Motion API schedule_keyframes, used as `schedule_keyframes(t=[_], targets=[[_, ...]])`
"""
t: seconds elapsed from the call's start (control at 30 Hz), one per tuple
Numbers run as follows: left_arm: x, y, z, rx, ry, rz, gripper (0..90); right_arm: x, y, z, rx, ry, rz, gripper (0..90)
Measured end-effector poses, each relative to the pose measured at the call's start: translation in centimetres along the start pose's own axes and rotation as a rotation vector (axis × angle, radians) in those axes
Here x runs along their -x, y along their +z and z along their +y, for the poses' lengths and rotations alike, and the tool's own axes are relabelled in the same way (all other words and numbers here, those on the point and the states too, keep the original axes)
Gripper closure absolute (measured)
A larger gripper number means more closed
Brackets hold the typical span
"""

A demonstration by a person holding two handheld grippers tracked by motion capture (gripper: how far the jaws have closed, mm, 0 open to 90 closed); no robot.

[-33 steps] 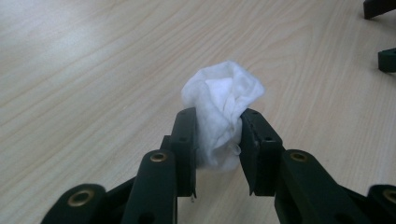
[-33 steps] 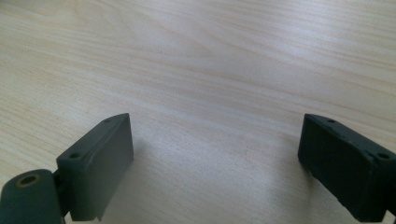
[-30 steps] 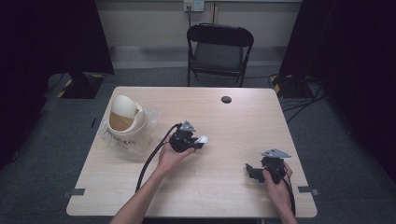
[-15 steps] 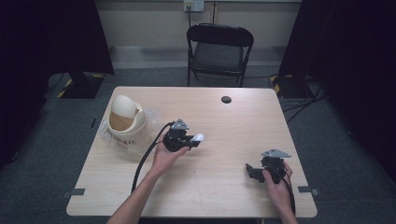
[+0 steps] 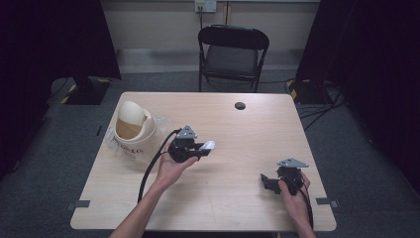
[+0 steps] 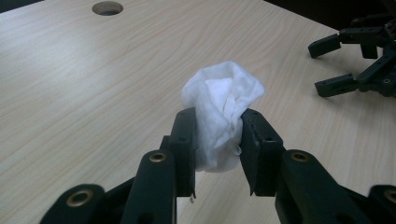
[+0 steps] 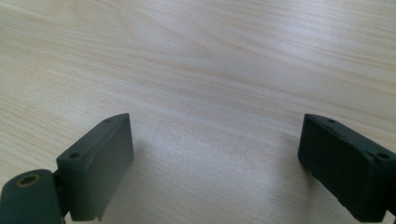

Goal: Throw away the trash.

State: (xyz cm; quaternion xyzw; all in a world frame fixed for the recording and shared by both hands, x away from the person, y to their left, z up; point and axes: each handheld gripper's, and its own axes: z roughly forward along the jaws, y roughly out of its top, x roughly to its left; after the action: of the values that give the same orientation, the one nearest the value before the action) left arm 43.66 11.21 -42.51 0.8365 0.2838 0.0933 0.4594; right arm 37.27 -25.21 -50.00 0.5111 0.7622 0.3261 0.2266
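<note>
One white tissue wad [image 6: 219, 116] pinched between left tool [image 6: 217, 135] jaws, right tool [image 7: 215, 158] wide open, empty.

No legible text on anything.

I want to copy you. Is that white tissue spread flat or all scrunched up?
Scrunched up. The white tissue is a wrinkled wad pinched between the left tongs, raised off the table.
</note>
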Motion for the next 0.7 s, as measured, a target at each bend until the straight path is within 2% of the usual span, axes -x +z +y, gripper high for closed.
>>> schedule_keyframes(t=[0.23, 0.4, 0.7], targets=[[0.8, -1.8, 0.3, 0.008, 0.007, 0.006, 68.2, 0.0, 0.0, 0.0, 0.0, 0.0, 0.0, 9.6], [0.8, -3.5, 0.4, 0.042, 0.01, 0.004, 68.2, 0.0, 0.0, 0.0, 0.0, 0.0, 0.0, 9.5], [0.9, -6.2, 0.5, 0.062, 0.04, 0.013, 68.2, 0.0, 0.0, 0.0, 0.0, 0.0, 0.0, 9.5]])
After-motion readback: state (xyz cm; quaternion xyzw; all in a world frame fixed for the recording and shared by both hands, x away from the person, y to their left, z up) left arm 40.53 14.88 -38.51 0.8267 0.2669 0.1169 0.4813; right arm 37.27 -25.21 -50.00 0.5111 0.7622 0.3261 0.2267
